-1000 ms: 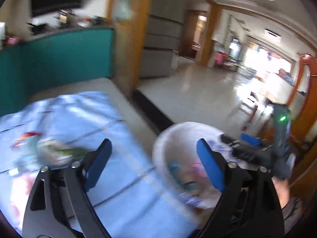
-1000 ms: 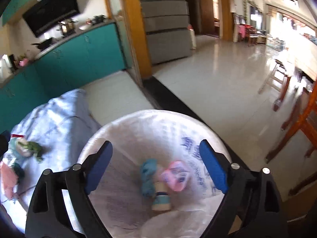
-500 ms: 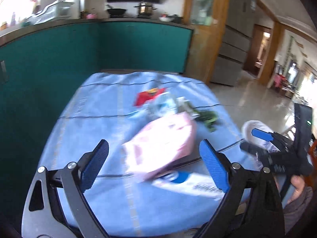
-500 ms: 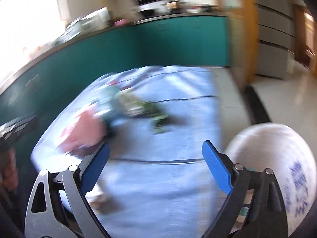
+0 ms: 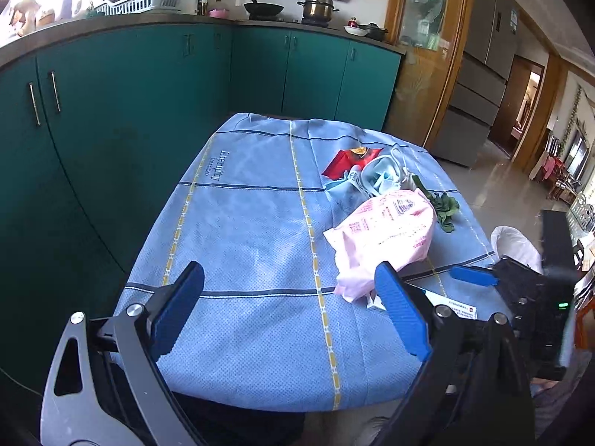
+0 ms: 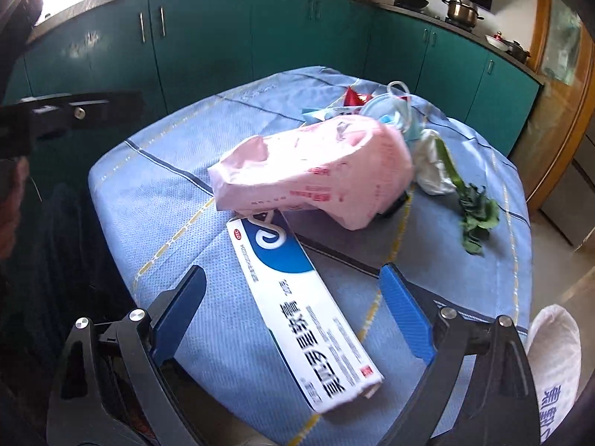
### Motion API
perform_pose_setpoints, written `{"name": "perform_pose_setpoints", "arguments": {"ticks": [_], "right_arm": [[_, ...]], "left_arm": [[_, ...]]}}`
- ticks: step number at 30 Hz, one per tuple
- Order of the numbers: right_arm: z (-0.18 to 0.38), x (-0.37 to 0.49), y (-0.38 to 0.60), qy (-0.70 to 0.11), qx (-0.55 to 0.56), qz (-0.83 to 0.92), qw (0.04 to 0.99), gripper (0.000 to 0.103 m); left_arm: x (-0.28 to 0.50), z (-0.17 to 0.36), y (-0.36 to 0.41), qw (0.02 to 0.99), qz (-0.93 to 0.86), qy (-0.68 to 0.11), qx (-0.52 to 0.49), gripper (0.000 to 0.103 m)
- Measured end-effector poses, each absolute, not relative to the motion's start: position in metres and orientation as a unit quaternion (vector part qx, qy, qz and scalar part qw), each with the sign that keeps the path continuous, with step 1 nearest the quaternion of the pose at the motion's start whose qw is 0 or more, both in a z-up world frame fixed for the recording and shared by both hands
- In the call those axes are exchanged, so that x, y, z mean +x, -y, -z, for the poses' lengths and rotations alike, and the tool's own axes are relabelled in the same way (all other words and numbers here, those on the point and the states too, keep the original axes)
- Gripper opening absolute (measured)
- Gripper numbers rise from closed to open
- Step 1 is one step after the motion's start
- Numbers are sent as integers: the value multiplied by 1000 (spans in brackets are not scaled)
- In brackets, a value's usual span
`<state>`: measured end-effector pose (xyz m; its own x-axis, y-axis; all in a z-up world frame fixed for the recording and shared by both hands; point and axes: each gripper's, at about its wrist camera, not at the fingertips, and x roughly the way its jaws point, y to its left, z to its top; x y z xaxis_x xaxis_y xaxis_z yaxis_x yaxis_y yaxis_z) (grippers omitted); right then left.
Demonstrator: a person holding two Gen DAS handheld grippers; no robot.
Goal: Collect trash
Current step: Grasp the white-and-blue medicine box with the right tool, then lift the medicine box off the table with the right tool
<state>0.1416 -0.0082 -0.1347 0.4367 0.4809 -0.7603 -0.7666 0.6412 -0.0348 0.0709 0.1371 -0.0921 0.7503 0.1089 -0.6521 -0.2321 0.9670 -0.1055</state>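
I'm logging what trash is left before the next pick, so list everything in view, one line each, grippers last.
pink printed plastic bag: 1, pink, middle of the table, its edge over the box's far end
long white-and-blue cardboard box: 1, near table edge, between the right fingers
wilted green leafy stalk: 1, right of the bag
crumpled white tissue: 1, beside the stalk
red snack wrapper: 1, behind the bag
pale blue face masks: a small heap, count unclear, behind the bag
blue checked tablecloth: 1, covers the table
white-lined bin: 1, floor, right of the table
teal cabinets: a row behind
left gripper: open, empty
right gripper: open, straddling the box
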Motion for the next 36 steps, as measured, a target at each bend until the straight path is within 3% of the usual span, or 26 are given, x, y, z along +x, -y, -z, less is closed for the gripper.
{"name": "perform_pose_setpoints", "arguments": {"ticks": [8, 10, 12, 14, 17, 27, 36], "right_arm": [[158, 150, -12, -383, -213, -372, 819, 91], [159, 151, -11, -388, -201, -388, 811, 83], [158, 150, -8, -391, -193, -401, 806, 64], [157, 148, -6, -389, -191, -412, 802, 53], [156, 145, -3, -387, -190, -416, 800, 47], [145, 139, 42, -363, -208, -406, 813, 45], [150, 190, 119, -408, -118, -294, 856, 45]], "left_arm": [[65, 91, -133, 933, -97, -338, -72, 94], [65, 93, -135, 932, -97, -342, -77, 94], [65, 94, -136, 931, -97, -343, -80, 94], [65, 95, -136, 930, -98, -345, -79, 94], [64, 96, -136, 929, -99, -348, -77, 94], [66, 107, -145, 923, -109, -360, -80, 94], [77, 123, -146, 916, -101, -378, -92, 94]]}}
